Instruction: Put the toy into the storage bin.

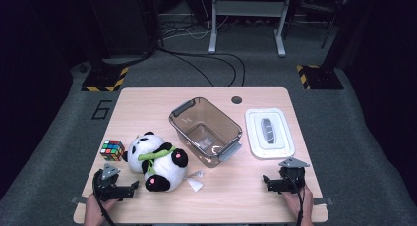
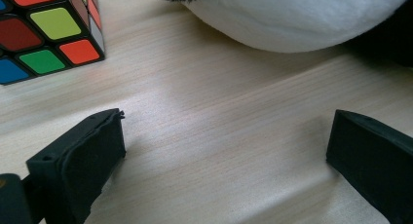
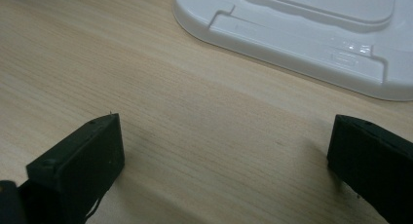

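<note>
Both grippers low (jaws apart).

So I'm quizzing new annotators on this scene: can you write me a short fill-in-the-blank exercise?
1. The plush panda lies between the clear bin and the ____.
2. The white lid lies on the bin's ____ side.
3. Both the left gripper and the right gripper have jaws that are ____.

Missing words: puzzle cube; right; open

Pale wooden table with a round dark cable hole near its far edge. At mid-table, set aslant, a clear smoky-grey plastic bin with grey handles. On the grey carpet beyond, a taped number 6, black cables, and a yellow-and-black striped base.
</note>
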